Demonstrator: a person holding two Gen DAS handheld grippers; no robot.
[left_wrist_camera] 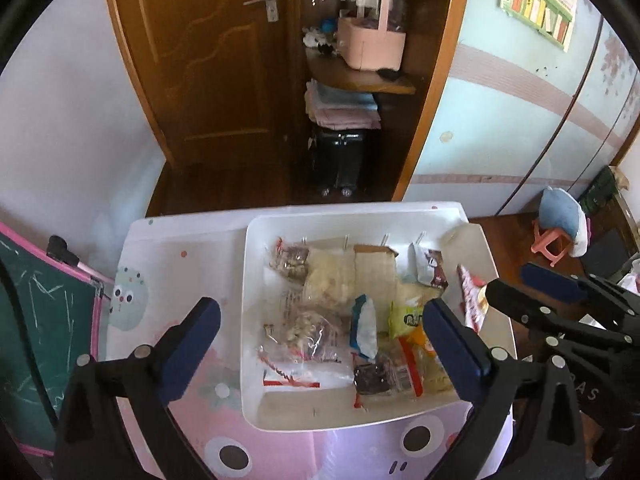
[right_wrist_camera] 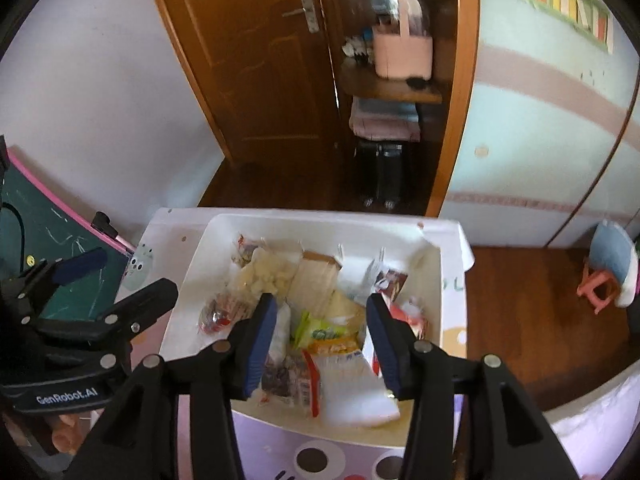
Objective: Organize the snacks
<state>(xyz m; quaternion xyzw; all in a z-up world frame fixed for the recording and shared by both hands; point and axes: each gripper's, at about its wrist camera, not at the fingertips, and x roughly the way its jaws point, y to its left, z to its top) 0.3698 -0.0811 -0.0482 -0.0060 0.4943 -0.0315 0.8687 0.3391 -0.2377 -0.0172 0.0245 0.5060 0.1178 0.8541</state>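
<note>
both grippers hover over a tray full of snacks
the snacks [left_wrist_camera: 352, 320] lie heaped in the white tray [left_wrist_camera: 256, 360] on the table [left_wrist_camera: 168, 360]; left gripper [left_wrist_camera: 320, 344] stands with jaws wide and empty, right gripper [right_wrist_camera: 322, 344] with jaws parted and empty over the green packet [right_wrist_camera: 320, 330]. this fits either a load just dropped in or a pick about to be made

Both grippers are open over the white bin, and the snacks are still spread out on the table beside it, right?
Not quite. Both grippers, left and right, are open over the white bin, but the snacks lie inside the bin, not beside it. The left wrist view shows it.
</note>
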